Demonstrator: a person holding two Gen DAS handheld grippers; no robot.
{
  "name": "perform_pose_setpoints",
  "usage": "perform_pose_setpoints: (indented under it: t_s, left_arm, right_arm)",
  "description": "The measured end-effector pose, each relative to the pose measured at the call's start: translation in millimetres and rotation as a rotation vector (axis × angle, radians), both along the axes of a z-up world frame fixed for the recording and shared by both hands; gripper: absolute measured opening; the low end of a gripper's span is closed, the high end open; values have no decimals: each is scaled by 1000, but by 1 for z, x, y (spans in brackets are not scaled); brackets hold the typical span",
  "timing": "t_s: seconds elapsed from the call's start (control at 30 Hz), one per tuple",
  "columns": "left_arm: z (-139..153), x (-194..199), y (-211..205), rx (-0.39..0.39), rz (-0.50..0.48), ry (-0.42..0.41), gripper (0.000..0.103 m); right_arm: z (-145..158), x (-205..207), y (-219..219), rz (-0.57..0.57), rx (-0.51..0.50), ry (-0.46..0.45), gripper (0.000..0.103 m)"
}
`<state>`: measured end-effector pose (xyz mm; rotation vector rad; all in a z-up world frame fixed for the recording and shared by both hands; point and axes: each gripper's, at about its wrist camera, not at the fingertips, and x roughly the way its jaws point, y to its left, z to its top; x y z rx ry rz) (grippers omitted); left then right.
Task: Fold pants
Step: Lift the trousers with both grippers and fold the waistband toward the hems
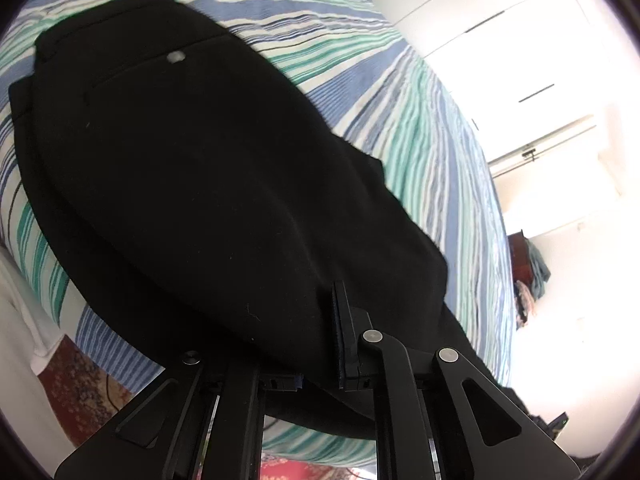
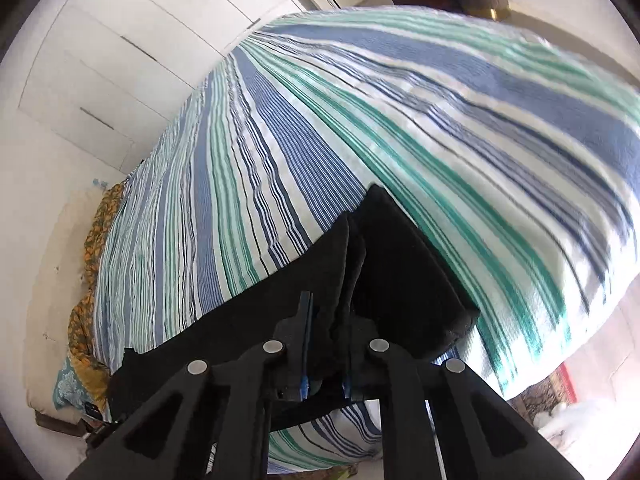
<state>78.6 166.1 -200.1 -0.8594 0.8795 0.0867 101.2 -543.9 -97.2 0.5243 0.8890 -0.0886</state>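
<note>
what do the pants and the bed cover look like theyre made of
Pants: matte black woven cloth, probably a suiting blend; it shows no sheen, has a small grey button and light lint specks. Bed cover: soft woven cotton-like fabric with blue, green and white stripes, finely rippled.

Striped bedspread (image 2: 400, 120), white wardrobe doors (image 2: 100, 60), patterned rug (image 1: 76, 384).

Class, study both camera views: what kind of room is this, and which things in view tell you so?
Most likely a bedroom. A blue, green and white striped bedspread covers a wide bed, flat white wardrobe doors line the wall beside it, and black pants lie spread on the bed.
</note>
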Motion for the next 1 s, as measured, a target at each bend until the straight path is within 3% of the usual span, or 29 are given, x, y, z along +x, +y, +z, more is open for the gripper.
perform_pose_setpoints:
  t_s: [0.07, 0.13, 0.2, 0.23, 0.33, 0.47, 0.7, 0.77, 0.83, 1.0]
  left_arm:
    - [5, 0, -17, 65, -49, 5, 10]
    - [-8, 5, -28, 87, -86, 71, 10]
    - [-19, 5, -26, 47, -67, 109, 10]
    - [-19, 3, -23, 22, -54, 103, 11]
    - [-15, -2, -16, 12, -19, 89, 18]
    - [-19, -7, -7, -45, 18, 75, 14]
    - [-19, 0, -6, -2, 5, 88, 14]
    - [-19, 0, -6, 12, 0, 96, 14]
    - [-16, 2, -9, 56, -14, 103, 8]
    - [-20, 0, -6, 65, -19, 110, 6]
  right_arm:
    - [23, -3, 5, 27, -116, -69, 11]
    - [11, 4, -2, 17, -185, 39, 12]
    - [-17, 9, -17, -11, -174, 187, 12]
    - [-25, 7, -23, -19, -152, 197, 12]
    - [-22, 3, -19, -20, -191, 179, 12]
    - [-25, 5, -14, -18, -213, 195, 13]
    - [-8, 5, 5, 10, -325, 93, 13]
    - [-15, 9, 0, -3, -303, 132, 13]
    - [-30, 15, -9, -8, -252, 212, 13]
    - [-32, 11, -17, -16, -183, 190, 20]
